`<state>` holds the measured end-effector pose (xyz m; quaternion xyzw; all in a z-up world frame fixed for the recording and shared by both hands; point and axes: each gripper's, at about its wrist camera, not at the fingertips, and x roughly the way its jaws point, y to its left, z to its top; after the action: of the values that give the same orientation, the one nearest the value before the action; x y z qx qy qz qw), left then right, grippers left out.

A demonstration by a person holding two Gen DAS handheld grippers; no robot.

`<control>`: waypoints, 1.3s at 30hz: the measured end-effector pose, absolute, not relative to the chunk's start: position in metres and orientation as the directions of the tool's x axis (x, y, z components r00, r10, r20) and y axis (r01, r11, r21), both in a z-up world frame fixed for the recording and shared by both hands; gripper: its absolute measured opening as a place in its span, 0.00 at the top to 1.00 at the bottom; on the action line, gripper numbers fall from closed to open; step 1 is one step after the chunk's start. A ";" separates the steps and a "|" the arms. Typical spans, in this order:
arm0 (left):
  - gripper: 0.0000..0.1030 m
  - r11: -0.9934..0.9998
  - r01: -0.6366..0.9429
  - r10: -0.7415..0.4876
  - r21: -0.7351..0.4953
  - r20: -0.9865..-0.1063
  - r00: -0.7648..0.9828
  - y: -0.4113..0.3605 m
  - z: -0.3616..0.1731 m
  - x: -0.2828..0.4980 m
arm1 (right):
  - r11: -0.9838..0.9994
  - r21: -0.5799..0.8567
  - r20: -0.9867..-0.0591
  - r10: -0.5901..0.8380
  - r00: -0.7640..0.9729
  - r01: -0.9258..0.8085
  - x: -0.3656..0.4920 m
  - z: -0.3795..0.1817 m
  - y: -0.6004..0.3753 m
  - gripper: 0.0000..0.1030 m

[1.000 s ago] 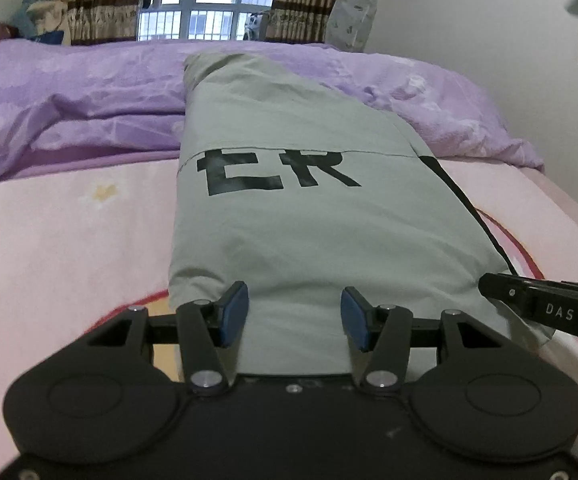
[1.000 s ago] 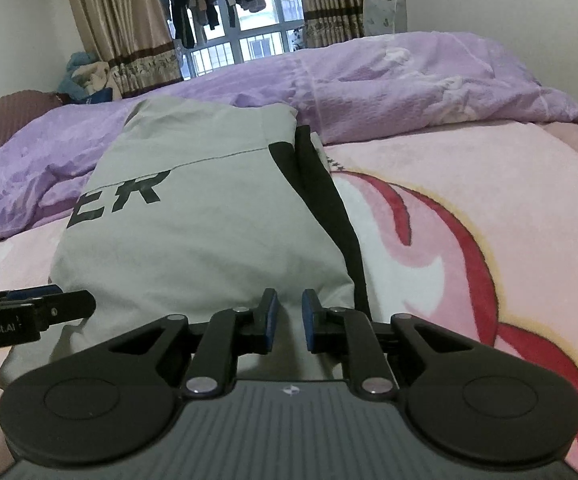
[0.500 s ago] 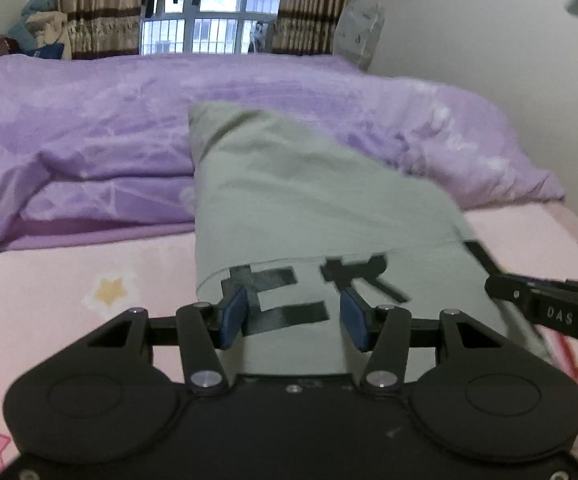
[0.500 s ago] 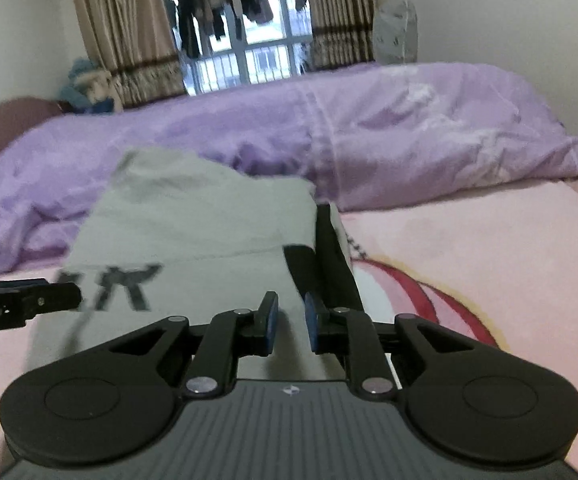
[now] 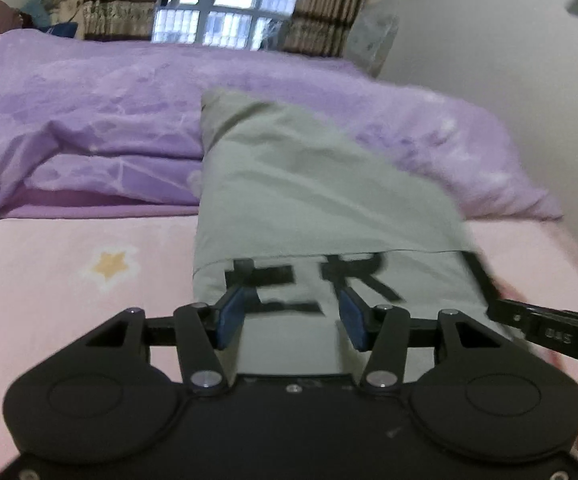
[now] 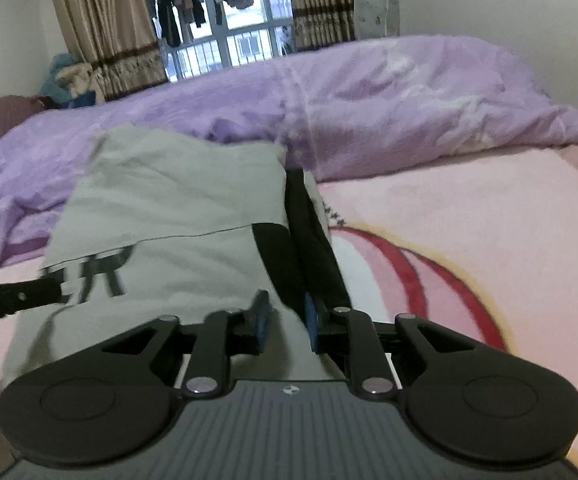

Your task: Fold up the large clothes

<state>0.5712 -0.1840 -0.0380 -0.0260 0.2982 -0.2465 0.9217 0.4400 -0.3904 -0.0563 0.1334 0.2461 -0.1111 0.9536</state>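
your left gripper [image 5: 291, 316] has its blue pads [image 5: 231, 314] standing apart over the near end of the grey garment [image 5: 309, 196], nothing pinched between them. your right gripper [image 6: 285, 322] sits narrower but still gapped, pads clear of the cloth, at the garment's right edge beside its black stripe [image 6: 277, 256]. the garment lies folded in a long strip on the pink blanket [image 5: 69, 272], running from 6 o'clock toward 12, far end resting on the purple duvet [image 5: 89, 120]. black letters "er" [image 5: 329, 284] show just past your left pads. window with hanging laundry [image 6: 217, 4] at 12 o'clock. frames are a bit blurred.
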 end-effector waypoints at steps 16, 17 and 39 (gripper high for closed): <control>0.46 0.844 0.516 -0.509 -0.144 -0.519 0.687 -0.165 -0.085 0.448 | 0.945 0.238 -0.504 -0.079 0.860 0.226 0.346 -0.084 -0.381 0.80; 0.46 0.846 0.517 -0.503 -0.130 -0.518 0.692 -0.166 -0.088 0.446 | 0.943 0.243 -0.509 -0.075 0.858 0.227 0.347 -0.088 -0.381 0.81; 0.36 0.732 0.277 -0.660 -0.622 -0.549 0.512 -0.080 -0.099 0.569 | 0.650 0.756 -0.338 0.286 0.897 0.077 0.392 -0.112 -0.504 0.23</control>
<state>0.5693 -0.0800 -0.0994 -0.2356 0.4068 -0.2800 0.8370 0.3918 -0.5043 -0.1123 0.4141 0.2193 0.0591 0.8814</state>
